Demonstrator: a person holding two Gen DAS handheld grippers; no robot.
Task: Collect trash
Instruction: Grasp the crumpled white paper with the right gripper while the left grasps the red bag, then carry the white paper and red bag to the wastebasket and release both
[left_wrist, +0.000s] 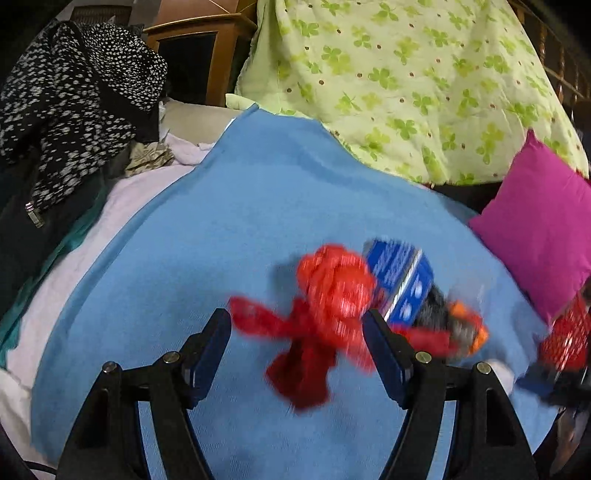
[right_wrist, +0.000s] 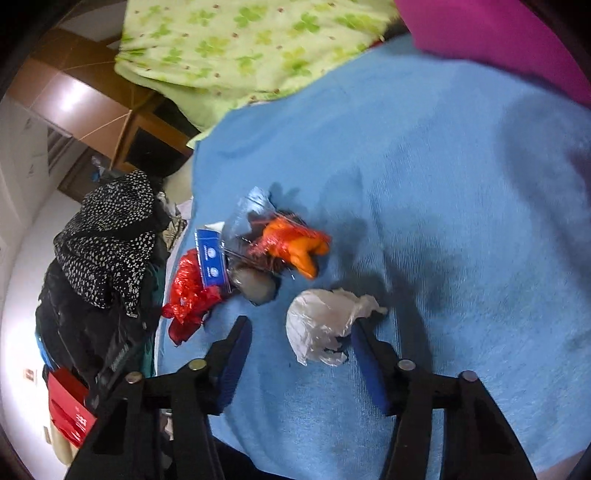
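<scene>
A crumpled red plastic bag (left_wrist: 332, 299) lies on the blue blanket (left_wrist: 221, 229), partly between the fingers of my left gripper (left_wrist: 295, 317), which is open; neither pad presses on it. Just behind it sit a blue carton (left_wrist: 400, 280) and orange and grey scraps (left_wrist: 465, 325), blurred. In the right wrist view a crumpled white plastic bag (right_wrist: 321, 325) lies between the fingers of my right gripper (right_wrist: 300, 323). The right finger touches its edge and the left finger stands apart from it. Beyond are an orange wrapper (right_wrist: 295, 243), clear plastic (right_wrist: 251, 214), the blue carton (right_wrist: 210, 258) and the red bag (right_wrist: 188, 291).
A green clover-print quilt (left_wrist: 406, 74) is heaped at the back and a magenta pillow (left_wrist: 543, 229) lies at the right. Black-and-white spotted clothing (left_wrist: 74, 103) is piled at the blanket's left edge, with a wooden cabinet (left_wrist: 199, 48) behind. A red box (right_wrist: 70, 410) sits below on the floor.
</scene>
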